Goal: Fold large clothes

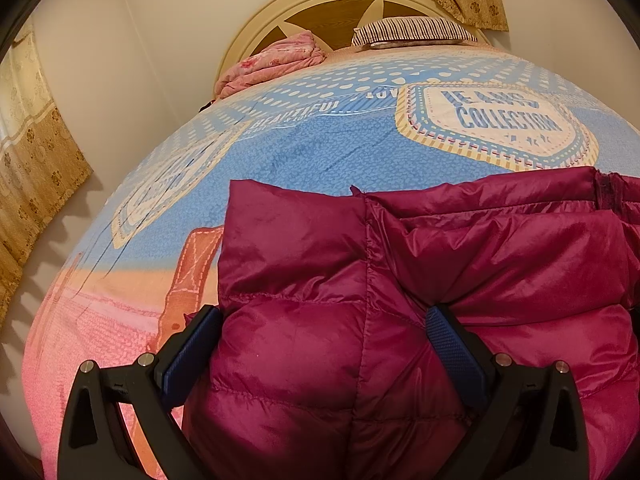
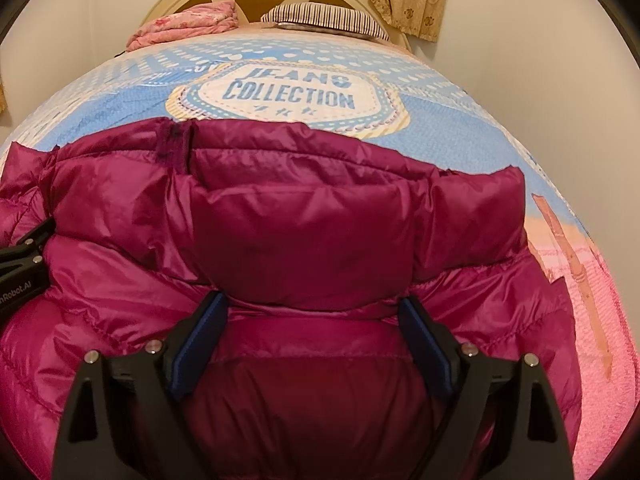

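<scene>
A magenta puffy down jacket point(image 1: 400, 280) lies folded on the bed; it also fills the right wrist view point(image 2: 300, 220). My left gripper point(image 1: 324, 332) is open, its blue-padded fingers point(image 1: 192, 344) straddling the jacket's left part without pinching it. My right gripper point(image 2: 314, 328) is open too, its fingers point(image 2: 424, 340) wide apart over the jacket's middle, just below a folded flap. The left gripper's black body point(image 2: 24, 256) shows at the left edge of the right wrist view.
The bed has a blue and pink sheet point(image 1: 320, 140) printed "JEANS COLLECTION". A pink folded blanket point(image 1: 272, 64) and a striped pillow point(image 1: 412, 32) lie by the round headboard point(image 1: 332, 4). Curtains point(image 1: 36, 168) hang at the left and behind.
</scene>
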Demonstrator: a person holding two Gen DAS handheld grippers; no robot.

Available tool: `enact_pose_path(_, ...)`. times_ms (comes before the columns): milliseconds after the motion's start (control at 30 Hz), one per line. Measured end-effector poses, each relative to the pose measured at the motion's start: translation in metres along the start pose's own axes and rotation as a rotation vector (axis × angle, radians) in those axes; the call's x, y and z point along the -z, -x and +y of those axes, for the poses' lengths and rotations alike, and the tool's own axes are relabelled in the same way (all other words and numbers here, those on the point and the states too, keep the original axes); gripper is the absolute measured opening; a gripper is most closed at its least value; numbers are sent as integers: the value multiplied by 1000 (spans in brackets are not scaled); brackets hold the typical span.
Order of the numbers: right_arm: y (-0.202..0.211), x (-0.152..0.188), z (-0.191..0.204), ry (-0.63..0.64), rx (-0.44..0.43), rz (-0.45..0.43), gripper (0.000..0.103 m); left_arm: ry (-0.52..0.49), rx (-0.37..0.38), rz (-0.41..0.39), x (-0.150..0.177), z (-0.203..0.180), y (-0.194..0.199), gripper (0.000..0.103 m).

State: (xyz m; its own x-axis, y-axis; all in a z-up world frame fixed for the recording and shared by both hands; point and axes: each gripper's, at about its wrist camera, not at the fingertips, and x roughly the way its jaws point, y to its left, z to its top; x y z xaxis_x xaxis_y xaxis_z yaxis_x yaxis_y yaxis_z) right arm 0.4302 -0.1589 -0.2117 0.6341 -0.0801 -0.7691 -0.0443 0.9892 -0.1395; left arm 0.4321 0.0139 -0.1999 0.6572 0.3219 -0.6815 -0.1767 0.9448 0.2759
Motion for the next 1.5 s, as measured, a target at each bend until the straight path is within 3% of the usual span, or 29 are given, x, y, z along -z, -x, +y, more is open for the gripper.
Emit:
enact_pose_path(67,3,-2,0,2,3,9,89,-12,-13,16,-2,1,10,102)
enact_pose_path(133,17,-2,-1,-10,10,10,89,2,23,-19,-1,5,34,102)
enact_pose_path(233,48,3,3,-66,-33,-62,90,7,91,-108,7,7,66,102)
enact_pose_path(300,66,10,18,-29,-61,-108,89,-8,75,-118,14,4,68,102)
enact_pose_path(433,56,27,43,54,-19,-84,89,1,55,-55,28,0,39,102)
enact_pose_path(733,34,32,47,79,13,-61,94,1,48,-31,28,-5,29,102)
enact_pose_path(900,43,33,42,62,-11,-69,94,49,54,-64,37,17,58,102)
enact_pose_path(1100,109,69,31,4,-56,-153,95,148,49,-87,82,71,105,102)
enact_pose_path(1200,123,88,37,28,-18,-176,98,196,80,-45,103,81,103,102)
enact_pose_path(1300,111,99,47,60,-8,-144,98,224,127,33,115,78,83,102)
enact_pose_path(1400,96,101,56,116,35,-128,99,244,150,14,117,77,83,101)
enact_pose_path(1500,91,98,52,115,41,-110,101,251,249,36,116,73,75,78)
